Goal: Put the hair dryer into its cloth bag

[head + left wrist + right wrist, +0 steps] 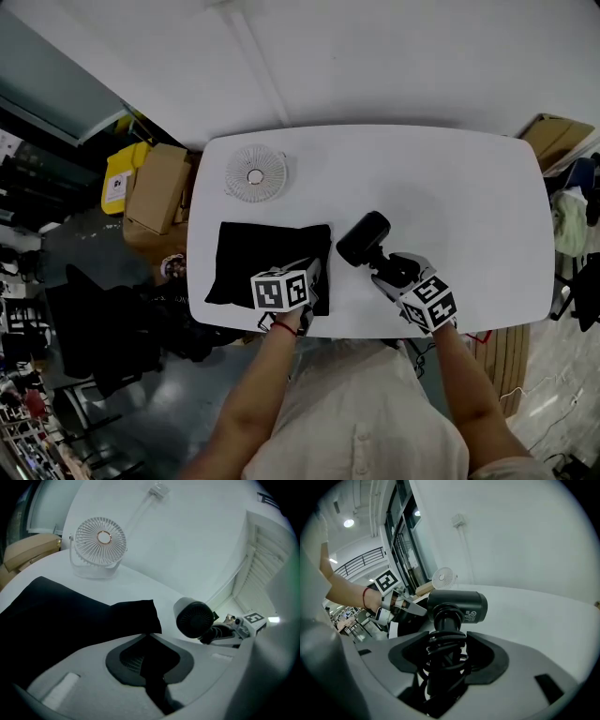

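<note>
Left tool [312,273] closed; right tool [390,272] gripping.

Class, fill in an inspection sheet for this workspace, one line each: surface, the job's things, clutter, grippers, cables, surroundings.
Surface: white table with rounded corners.
Job's things: black cloth bag lies flat by the near edge; black hair dryer is to its right, not yet in it.
Clutter: small white fan stands behind the bag.
Grippers: left gripper is shut on the bag's near edge, towards its right end; right gripper is shut on the dryer's handle.
Cables: dryer's cord is coiled round the handle, between the right jaws.
Surroundings: cardboard boxes and a yellow container on the floor left of the table.
</note>
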A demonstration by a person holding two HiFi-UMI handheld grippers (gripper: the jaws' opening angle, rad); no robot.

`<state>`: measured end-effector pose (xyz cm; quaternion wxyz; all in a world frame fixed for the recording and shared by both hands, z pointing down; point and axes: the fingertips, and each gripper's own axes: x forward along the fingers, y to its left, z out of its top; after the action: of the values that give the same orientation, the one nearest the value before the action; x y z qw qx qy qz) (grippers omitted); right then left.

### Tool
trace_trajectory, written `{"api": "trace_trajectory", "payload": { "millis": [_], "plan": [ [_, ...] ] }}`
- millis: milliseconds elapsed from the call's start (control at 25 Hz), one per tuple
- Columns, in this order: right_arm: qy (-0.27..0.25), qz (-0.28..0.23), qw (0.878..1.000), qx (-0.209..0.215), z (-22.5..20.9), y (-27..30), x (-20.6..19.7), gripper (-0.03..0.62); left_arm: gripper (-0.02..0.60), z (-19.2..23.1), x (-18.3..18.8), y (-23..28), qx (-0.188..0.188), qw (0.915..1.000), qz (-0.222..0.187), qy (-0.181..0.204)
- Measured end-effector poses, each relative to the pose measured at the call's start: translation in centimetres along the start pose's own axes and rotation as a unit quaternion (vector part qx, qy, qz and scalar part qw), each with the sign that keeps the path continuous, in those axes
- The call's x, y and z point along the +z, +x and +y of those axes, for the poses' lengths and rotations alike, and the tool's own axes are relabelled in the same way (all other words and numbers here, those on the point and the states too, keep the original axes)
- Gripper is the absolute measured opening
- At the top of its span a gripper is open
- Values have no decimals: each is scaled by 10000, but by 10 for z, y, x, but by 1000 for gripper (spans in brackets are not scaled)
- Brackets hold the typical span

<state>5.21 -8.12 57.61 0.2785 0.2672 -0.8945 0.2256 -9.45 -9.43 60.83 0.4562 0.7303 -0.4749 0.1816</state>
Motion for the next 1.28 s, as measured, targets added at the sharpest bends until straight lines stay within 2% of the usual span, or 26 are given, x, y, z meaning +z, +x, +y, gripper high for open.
{"api": "trace_trajectory", "payload": {
  "millis": [160,320,480,760,920,1280],
  "plan": [
    [-101,39,9999,131,12,13,4,259,26,-3,-6,11,69,9999,108,27],
    [-258,245,9993,68,12,27,-5,259,26,-1,-9,16,79,9999,122,-18],
    [-426,394,9983,-114,-1,28,-17,259,26,-1,-10,14,54,9999,86,-85],
    [-650,372,9950,-667,-34,23,-29,259,26,1,-9,9,24,9998,11,-187],
    [-1028,320,9906,-848,-43,25,-33,259,26,-1,-7,5,-11,9997,-67,-249],
    [-1363,426,9866,-791,-40,26,-33,266,26,-6,-4,-2,-106,9993,-172,-323]
  ]
}}
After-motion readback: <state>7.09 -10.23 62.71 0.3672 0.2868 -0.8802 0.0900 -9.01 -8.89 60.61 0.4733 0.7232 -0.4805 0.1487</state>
